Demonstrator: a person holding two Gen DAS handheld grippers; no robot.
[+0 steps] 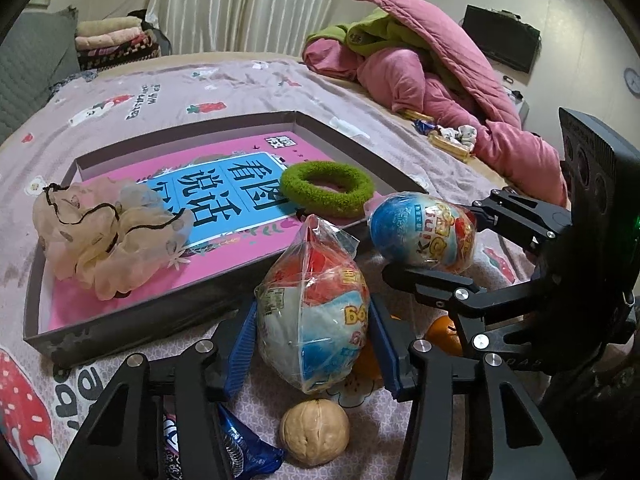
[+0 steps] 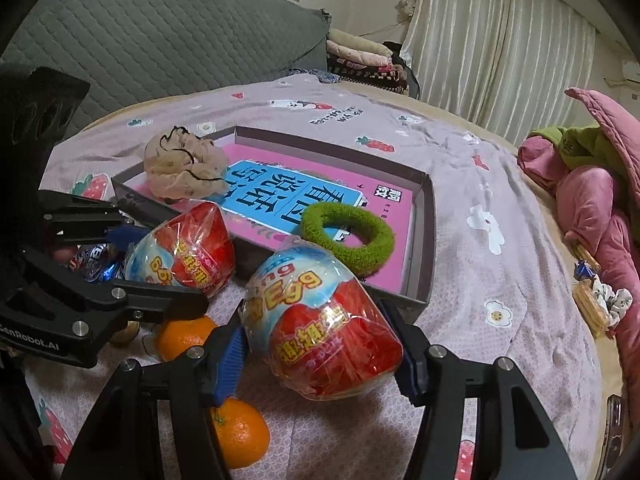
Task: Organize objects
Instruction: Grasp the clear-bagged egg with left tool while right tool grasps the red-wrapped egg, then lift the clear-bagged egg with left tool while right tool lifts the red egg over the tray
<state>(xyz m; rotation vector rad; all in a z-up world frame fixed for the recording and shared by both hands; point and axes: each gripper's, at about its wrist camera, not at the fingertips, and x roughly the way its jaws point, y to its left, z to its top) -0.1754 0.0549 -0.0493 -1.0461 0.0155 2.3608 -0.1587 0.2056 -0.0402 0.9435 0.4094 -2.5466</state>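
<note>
Presently both tongs grasp wrapped toy eggs above the bed beside the tray [image 1: 132,320]: left tongs [image 1: 312,344] clamp one egg [image 1: 316,312], right tongs [image 2: 320,344] another [image 2: 324,328] marked "Egg". The tray's pink book [image 2: 320,208] reads "看图说话".

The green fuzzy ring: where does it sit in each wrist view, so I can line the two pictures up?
Left wrist: green fuzzy ring lies right of centre, on the pink book inside the shallow box, near the box's right corner.
Right wrist: the ring lies at centre, on the same book, near the box's front right corner.
Shared landmark: the beige scrunchie at the box's opposite end.
</note>
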